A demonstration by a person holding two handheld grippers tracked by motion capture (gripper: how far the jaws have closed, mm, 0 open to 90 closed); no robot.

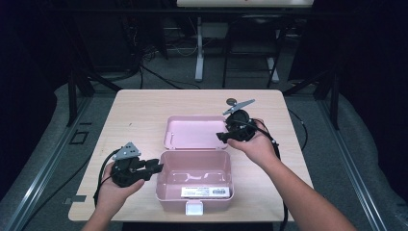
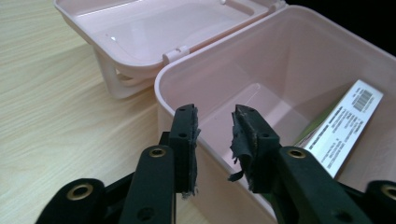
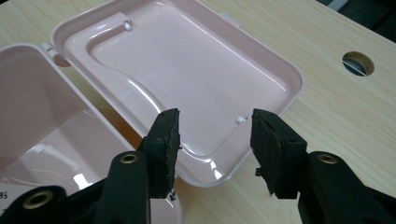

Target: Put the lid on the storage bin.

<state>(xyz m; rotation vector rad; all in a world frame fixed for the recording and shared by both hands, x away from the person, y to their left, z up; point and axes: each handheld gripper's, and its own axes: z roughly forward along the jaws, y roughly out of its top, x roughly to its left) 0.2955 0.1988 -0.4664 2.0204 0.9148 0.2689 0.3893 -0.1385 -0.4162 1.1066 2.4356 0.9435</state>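
A pink plastic box (image 1: 173,195) stands open near the table's front edge, its hinged lid (image 1: 192,131) lying flat behind it. A white barcode label (image 1: 204,191) lies inside. My left gripper (image 1: 156,167) is at the box's left wall; in the left gripper view its jaws (image 2: 215,126) straddle that wall (image 2: 289,60), one outside and one inside, with a gap showing, so it is open. My right gripper (image 1: 221,136) hovers open over the lid's right near corner; the lid (image 3: 187,60) lies below and beyond its jaws (image 3: 215,126), with nothing between them.
The wooden table (image 1: 139,110) has a round cable hole (image 1: 232,101) at the back right, seen also as a hole (image 3: 358,63) past the lid. A small latch tab (image 1: 194,208) sticks out at the box's front. Dark floor, desk legs and cables lie beyond.
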